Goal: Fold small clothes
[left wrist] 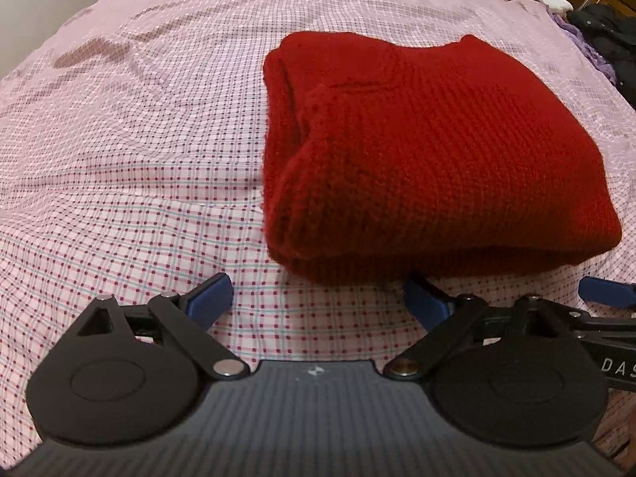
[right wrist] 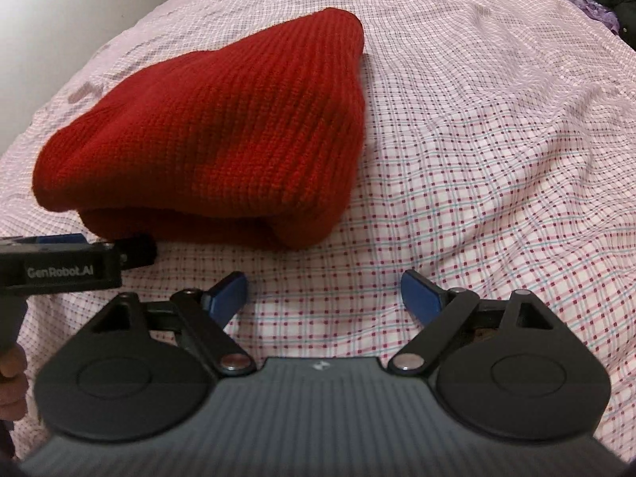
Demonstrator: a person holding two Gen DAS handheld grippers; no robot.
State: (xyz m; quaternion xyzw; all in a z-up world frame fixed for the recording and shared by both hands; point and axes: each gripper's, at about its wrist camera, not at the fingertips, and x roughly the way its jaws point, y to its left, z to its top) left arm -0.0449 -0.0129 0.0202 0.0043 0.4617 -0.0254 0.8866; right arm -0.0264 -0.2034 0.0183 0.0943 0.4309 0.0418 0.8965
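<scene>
A red knitted sweater [left wrist: 429, 151] lies folded into a thick bundle on the pink checked bedsheet [left wrist: 131, 183]. In the right wrist view the sweater [right wrist: 222, 135] sits ahead and to the left. My left gripper [left wrist: 318, 298] is open and empty, its blue pads just short of the sweater's near edge. My right gripper [right wrist: 324, 298] is open and empty over bare sheet, to the right of the sweater's near corner. The left gripper's body [right wrist: 63, 266] shows at the left edge of the right wrist view, and a blue finger of the right gripper [left wrist: 604, 292] shows at the far right of the left wrist view.
The bedsheet [right wrist: 497, 159] is wrinkled and spreads wide on both sides of the sweater. Dark and purple clothes [left wrist: 604, 39] lie piled at the far right edge of the bed. A wall [right wrist: 79, 4] stands beyond the bed's left side.
</scene>
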